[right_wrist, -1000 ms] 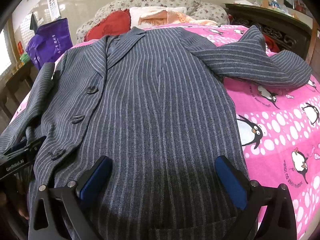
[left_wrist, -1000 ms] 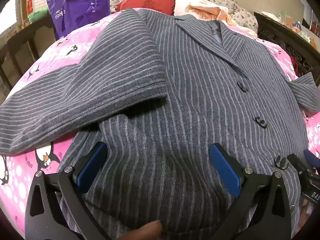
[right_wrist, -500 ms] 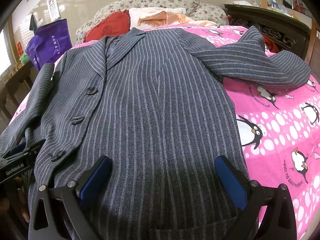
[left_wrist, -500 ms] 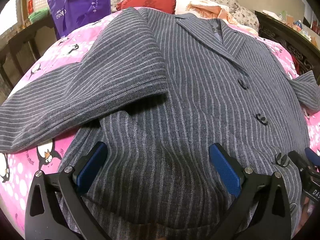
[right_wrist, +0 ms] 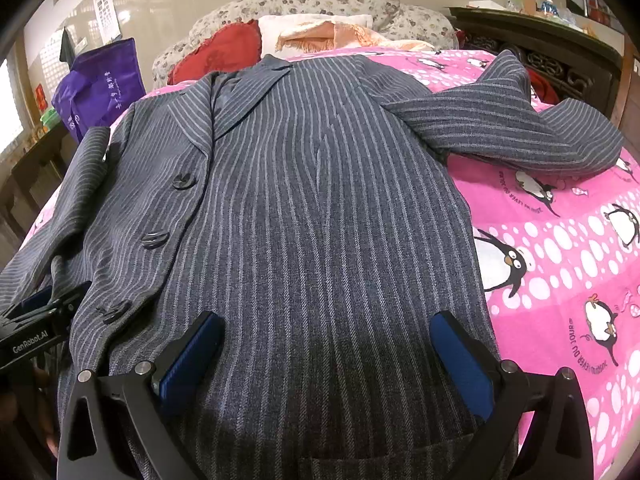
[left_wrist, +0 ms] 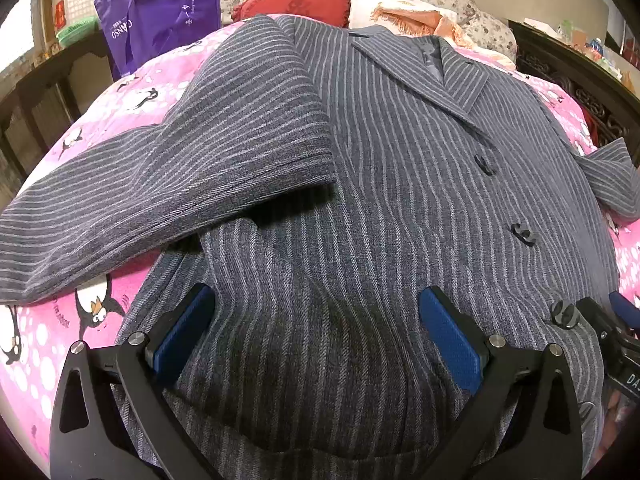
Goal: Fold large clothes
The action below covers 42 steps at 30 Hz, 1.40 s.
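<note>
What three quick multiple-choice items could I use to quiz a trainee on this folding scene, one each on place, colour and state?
1. Where does the purple bag stand?
A. beyond the jacket's far left side
B. on the jacket
C. at the bed's near right corner

2. What colour is the blanket?
A. green
B. pink with penguins
C. plain white

3. How are both grippers' jaws?
A. shut on a sleeve
B. shut on a button
C. open over the jacket's hem

Answers: 1 A, it shows at upper left past the bed edge. 2 B, penguins show on pink. 3 C, the left gripper and right gripper each show blue pads wide apart.
</note>
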### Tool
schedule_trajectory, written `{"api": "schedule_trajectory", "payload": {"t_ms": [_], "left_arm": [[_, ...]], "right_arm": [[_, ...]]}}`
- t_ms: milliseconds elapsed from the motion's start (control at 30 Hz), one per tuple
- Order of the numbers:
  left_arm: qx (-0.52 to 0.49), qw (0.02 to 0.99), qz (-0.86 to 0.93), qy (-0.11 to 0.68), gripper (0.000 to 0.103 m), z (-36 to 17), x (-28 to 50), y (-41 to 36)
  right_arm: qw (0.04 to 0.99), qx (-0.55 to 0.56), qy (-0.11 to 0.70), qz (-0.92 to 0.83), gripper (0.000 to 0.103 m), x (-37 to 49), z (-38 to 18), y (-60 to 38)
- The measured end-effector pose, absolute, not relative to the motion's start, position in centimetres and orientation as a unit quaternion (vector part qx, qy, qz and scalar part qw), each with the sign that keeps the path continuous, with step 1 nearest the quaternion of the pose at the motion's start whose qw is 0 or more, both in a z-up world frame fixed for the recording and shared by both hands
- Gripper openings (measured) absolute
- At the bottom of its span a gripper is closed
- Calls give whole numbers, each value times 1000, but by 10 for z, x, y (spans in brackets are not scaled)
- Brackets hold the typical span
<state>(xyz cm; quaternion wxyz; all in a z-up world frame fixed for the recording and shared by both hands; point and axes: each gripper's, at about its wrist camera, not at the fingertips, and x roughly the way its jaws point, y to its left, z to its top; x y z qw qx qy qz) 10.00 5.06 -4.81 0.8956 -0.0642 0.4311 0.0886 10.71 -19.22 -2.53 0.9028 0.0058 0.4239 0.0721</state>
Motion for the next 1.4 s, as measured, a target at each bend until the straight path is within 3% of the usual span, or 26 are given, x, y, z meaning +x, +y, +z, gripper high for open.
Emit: {"api": "schedule_trajectory", "payload": {"t_ms": [500,667,833,967,1000,1033,1400], "left_arm": [[-72,899,85,423,103,-46,98,52],[-132,922,54,360,103,-21,58,77],[-150,947,81,271,103,11,-15,150],[-285,909,111,283,102,-26,-38,232],[-319,896,112,288,91,-35,-41,245],[-356,888,102,272,91,-42,-47,255],[-452,859,48,237,91,-37,9,313]], "right_arm": [[904,7,422,72,103,105,-25,-191],[904,7,421,70,103,104,-26,-191],[905,6,421,69,103,104,-26,-190],[905,6,420,68,103,104,-26,-190],[905,6,420,68,103,104,-26,-191],[905,6,420,68,103,104,-26,-191],[905,7,420,68,103,104,-26,-190]]}}
